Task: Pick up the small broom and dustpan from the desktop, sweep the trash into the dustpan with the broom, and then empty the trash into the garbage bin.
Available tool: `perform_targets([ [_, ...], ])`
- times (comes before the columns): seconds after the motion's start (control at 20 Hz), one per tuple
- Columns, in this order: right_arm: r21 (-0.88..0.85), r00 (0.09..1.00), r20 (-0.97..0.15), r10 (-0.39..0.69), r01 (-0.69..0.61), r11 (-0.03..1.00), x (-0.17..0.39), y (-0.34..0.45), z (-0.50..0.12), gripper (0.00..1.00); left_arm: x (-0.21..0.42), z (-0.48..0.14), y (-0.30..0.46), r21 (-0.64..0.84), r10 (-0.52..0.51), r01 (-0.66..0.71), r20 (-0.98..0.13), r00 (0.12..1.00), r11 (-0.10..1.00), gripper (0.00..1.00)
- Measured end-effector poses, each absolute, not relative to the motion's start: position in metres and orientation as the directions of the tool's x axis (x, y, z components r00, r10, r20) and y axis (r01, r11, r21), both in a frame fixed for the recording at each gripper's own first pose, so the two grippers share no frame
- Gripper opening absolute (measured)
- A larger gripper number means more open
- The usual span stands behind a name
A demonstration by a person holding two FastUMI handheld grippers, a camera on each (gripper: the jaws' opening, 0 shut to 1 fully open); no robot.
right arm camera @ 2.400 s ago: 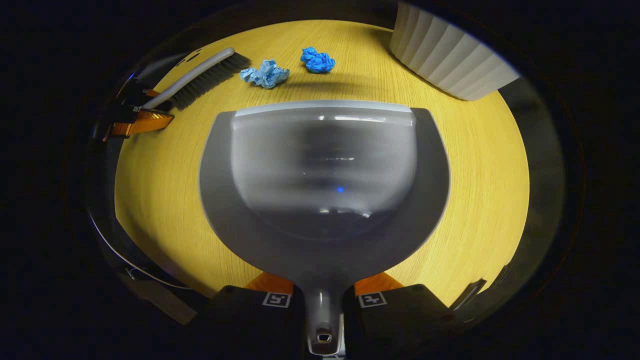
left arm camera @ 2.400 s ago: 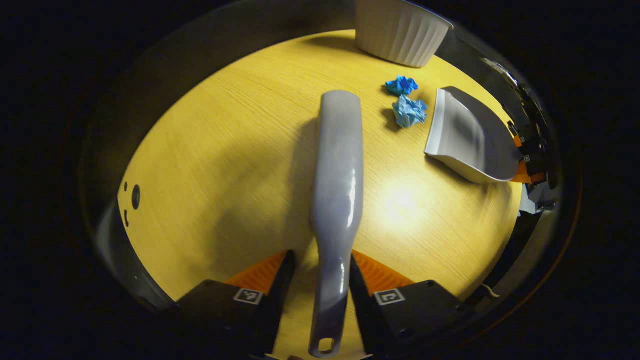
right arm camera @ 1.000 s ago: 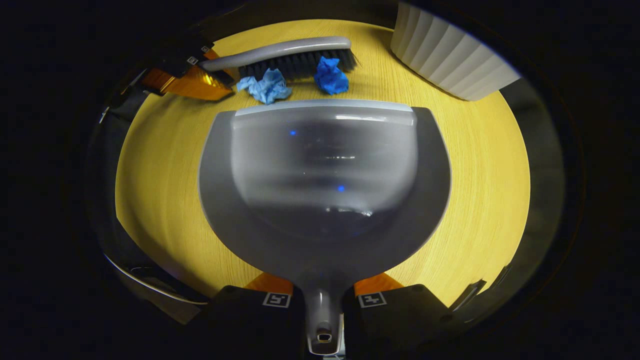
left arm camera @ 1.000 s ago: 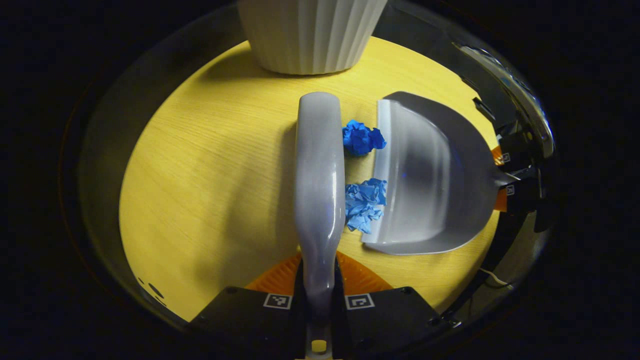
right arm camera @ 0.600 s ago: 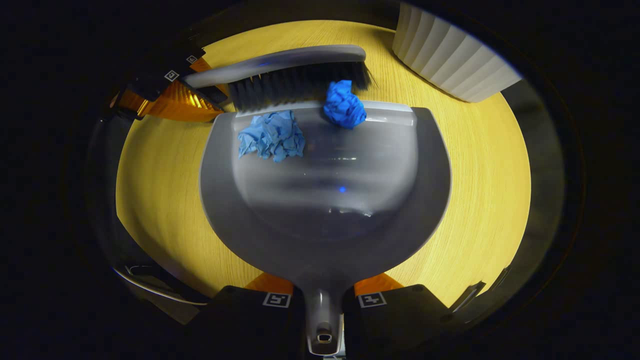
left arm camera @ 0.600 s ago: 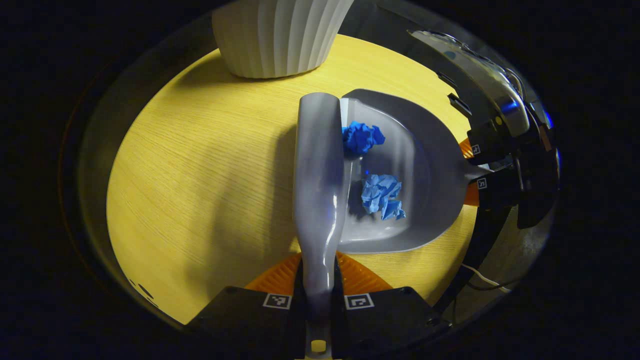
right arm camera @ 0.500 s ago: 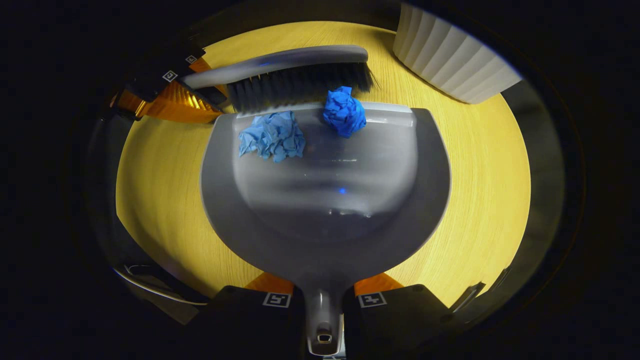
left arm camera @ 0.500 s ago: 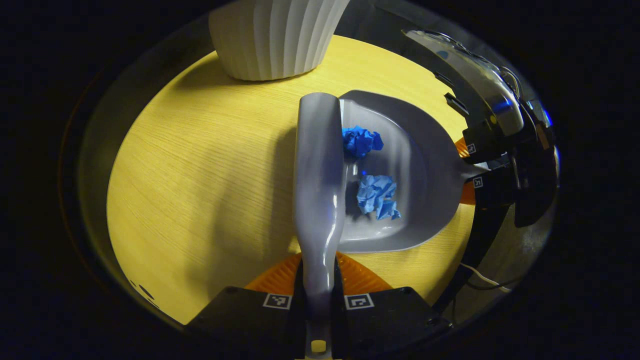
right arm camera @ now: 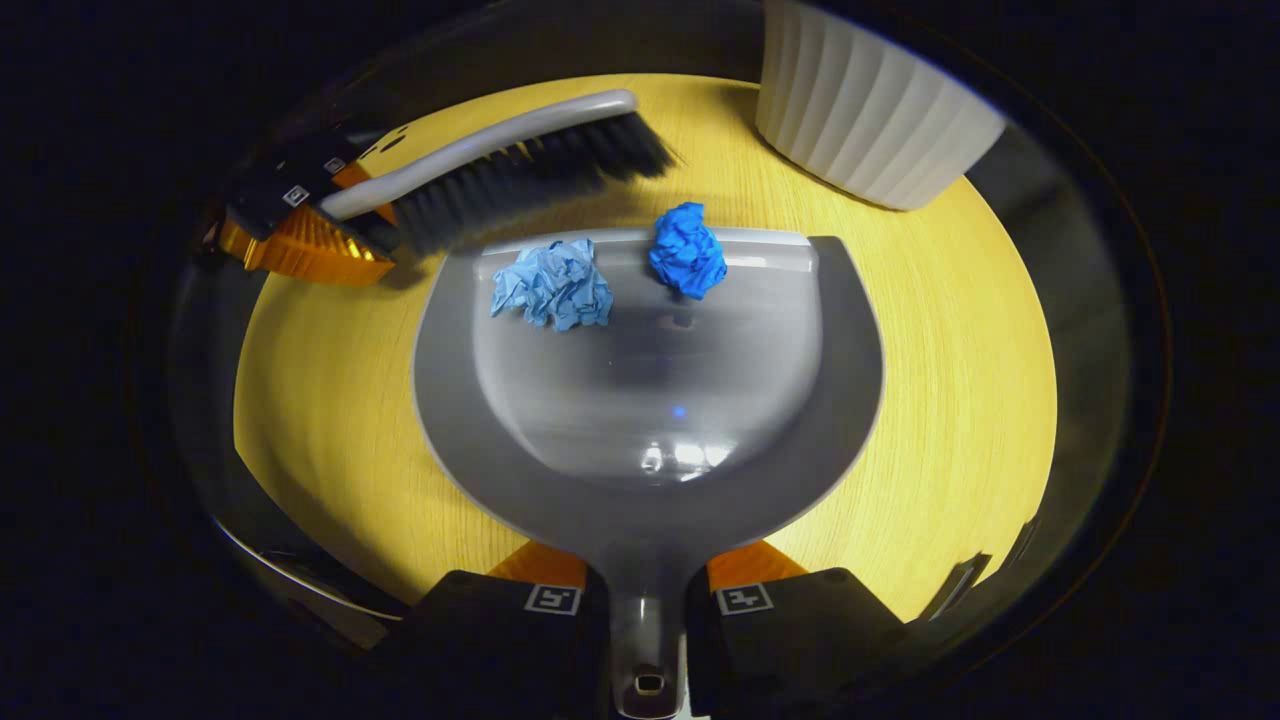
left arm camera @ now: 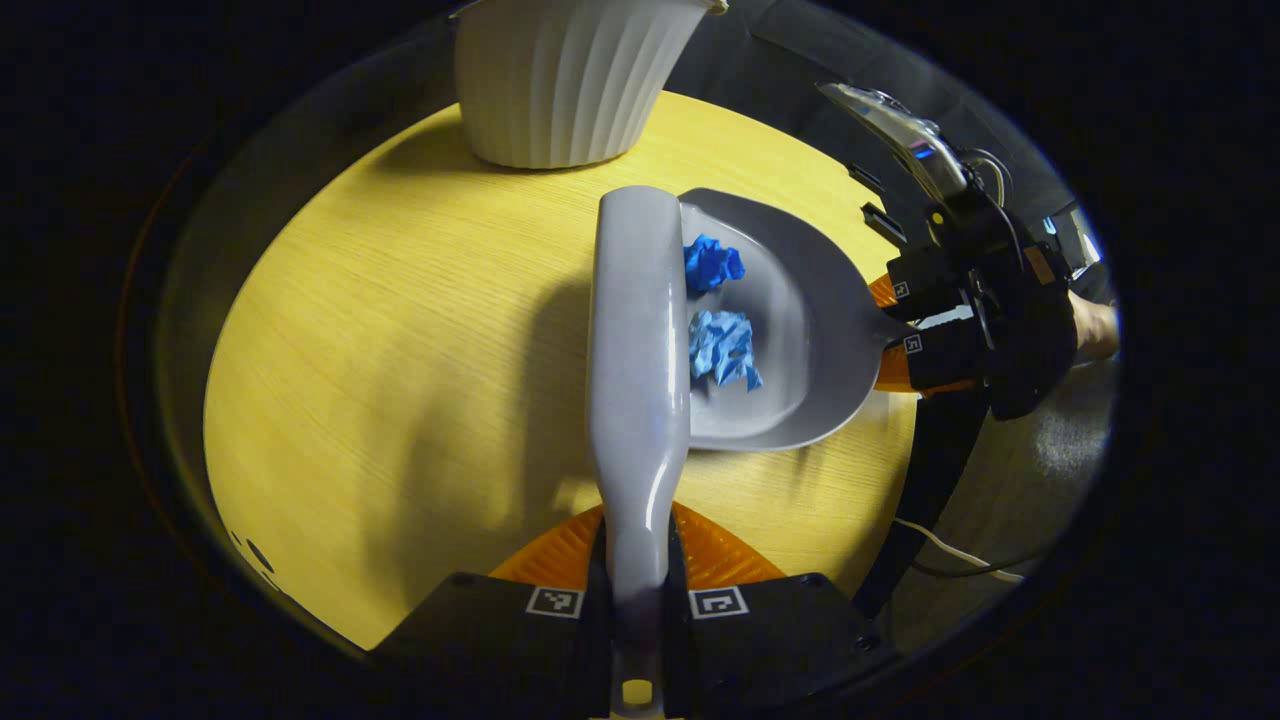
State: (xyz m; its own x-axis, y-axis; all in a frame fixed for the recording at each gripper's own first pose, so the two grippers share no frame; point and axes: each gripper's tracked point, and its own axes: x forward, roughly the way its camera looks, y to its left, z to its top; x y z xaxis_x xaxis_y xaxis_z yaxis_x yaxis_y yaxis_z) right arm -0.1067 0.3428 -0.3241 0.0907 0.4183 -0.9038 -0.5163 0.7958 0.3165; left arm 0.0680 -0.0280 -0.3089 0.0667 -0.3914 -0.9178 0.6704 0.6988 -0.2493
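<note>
Left tool (left arm camera: 637,590): fingers closed on the handle of the small grey broom (left arm camera: 638,340), both pressing its narrow neck. In the left gripper view the broom's back runs straight away from the camera, alongside the open front edge of the dustpan (left arm camera: 800,330). In the right gripper view the broom (right arm camera: 500,165) is seen from the side, dark bristles down, tilted, just beyond the pan's lip and apart from the trash.

Right tool (right arm camera: 647,600): fingers closed on the stem handle of the grey dustpan (right arm camera: 650,420), one on each side. Whether the pan touches the yellow wooden desk (right arm camera: 960,380) I cannot tell.

Trash: two crumpled paper wads, both inside the pan near its front lip. Pale blue wad (right arm camera: 553,284) sits left, dark blue wad (right arm camera: 687,251) sits right, close but apart. Left gripper view gives the same: dark blue (left arm camera: 712,264) farther, pale blue (left arm camera: 722,347) nearer.

White ribbed garbage bin (left arm camera: 570,80) stands upright at the far edge of the desk, beyond the broom tip; in the right gripper view it is at upper right (right arm camera: 870,120).
</note>
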Motion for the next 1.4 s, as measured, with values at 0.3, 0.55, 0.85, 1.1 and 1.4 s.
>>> perform_targets([
  [0.3,0.289,0.137,-0.906,0.401,-0.494,0.82,-0.112,0.335,-0.316,0.34,0.078,-0.343,0.028,-0.148,-0.272,0.55,-0.95,0.15,0.822,0.24],
  [0.55,0.312,0.162,-0.895,0.415,-0.438,0.843,-0.111,0.338,-0.305,0.34,0.077,-0.37,0.018,-0.082,-0.168,0.497,-0.977,0.131,0.864,0.24],
  [0.85,0.315,0.27,-0.871,0.41,-0.334,0.888,-0.101,0.353,-0.307,0.34,0.076,-0.373,0.028,-0.115,-0.207,0.49,-0.968,0.139,0.864,0.24],
  [1.1,0.237,0.363,-0.872,0.329,-0.275,0.932,-0.097,0.375,-0.33,0.34,0.077,-0.375,0.029,-0.098,-0.196,0.512,-0.971,0.14,0.853,0.24],
  [1.4,0.172,0.386,-0.89,0.243,-0.211,0.962,-0.068,0.383,-0.336,0.34,0.079,-0.376,0.031,-0.097,-0.201,0.534,-0.969,0.14,0.84,0.27],
])
